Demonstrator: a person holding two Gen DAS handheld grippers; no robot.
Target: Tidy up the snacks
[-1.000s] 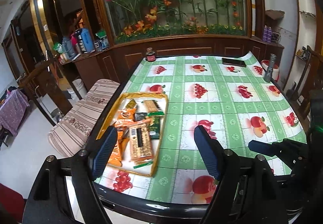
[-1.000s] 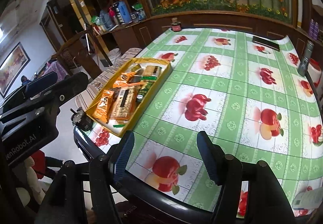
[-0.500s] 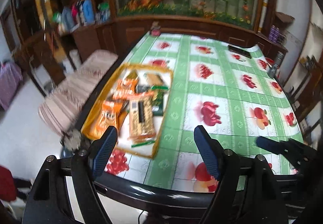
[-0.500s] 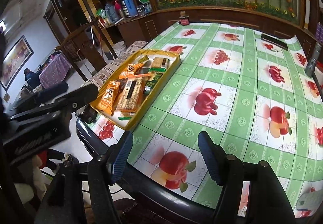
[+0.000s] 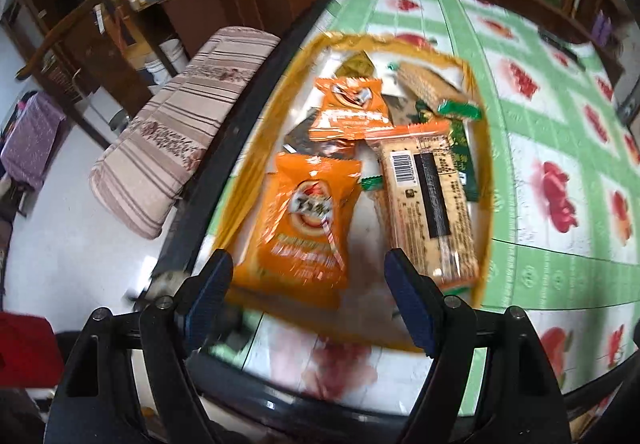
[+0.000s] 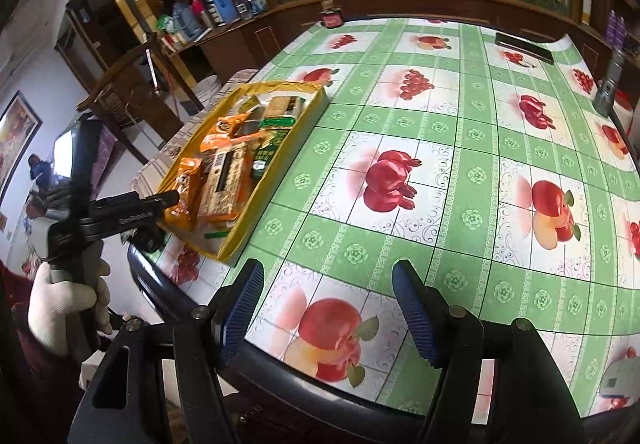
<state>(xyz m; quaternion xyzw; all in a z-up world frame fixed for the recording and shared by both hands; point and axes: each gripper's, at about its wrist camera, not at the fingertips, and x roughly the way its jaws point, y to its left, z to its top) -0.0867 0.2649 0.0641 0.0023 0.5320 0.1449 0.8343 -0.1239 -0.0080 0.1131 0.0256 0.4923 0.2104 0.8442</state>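
Worktop (image 6: 472, 116): green checked cloth with fruit prints, before a dark wooden cabinet with flowers
Tray (image 5: 486, 148): yellow, near the worktop's left edge, holding the snacks
Snacks: orange packet (image 5: 306, 228) beside a long biscuit pack (image 5: 430, 204); green wrappers behind
Left gripper (image 5: 308, 298): jaws wide apart, empty, over the tray's near end
Right gripper (image 6: 326, 310): jaws wide apart, empty, above the worktop's near edge
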